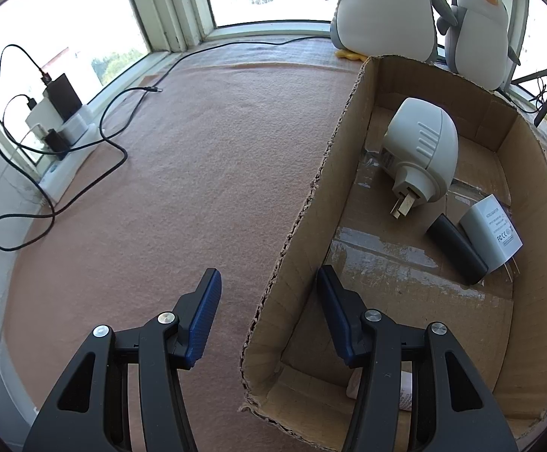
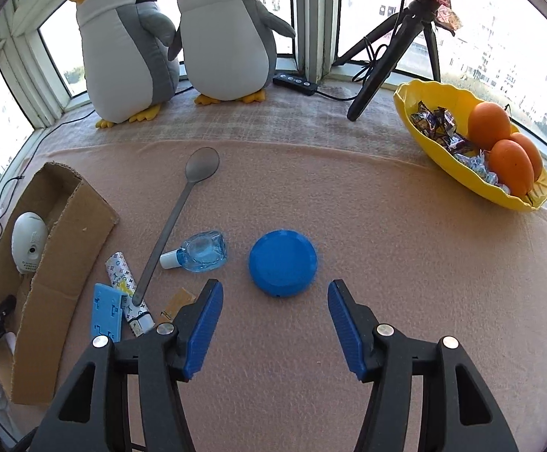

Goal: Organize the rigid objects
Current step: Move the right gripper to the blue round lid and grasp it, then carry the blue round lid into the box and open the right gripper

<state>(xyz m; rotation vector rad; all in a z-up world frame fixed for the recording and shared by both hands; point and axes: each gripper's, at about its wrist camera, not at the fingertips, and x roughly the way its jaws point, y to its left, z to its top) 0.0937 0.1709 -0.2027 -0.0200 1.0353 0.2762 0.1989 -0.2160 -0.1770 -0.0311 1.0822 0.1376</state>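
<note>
Facing the cardboard box (image 2: 66,233) at the left, the right gripper (image 2: 275,316) hangs spread wide and empty just short of the blue disc (image 2: 283,262) lying flat on the blanket (image 2: 386,245), probably light, stiff and slick, best pinched across its rim.

The right finger of the left gripper (image 1: 269,286) is hiding most of a whitish item (image 1: 405,388) in the open brown cardboard box (image 1: 300,233); the grey-and-white plush penguin's (image 1: 386,7) head is being cropped by the top edge.
</note>
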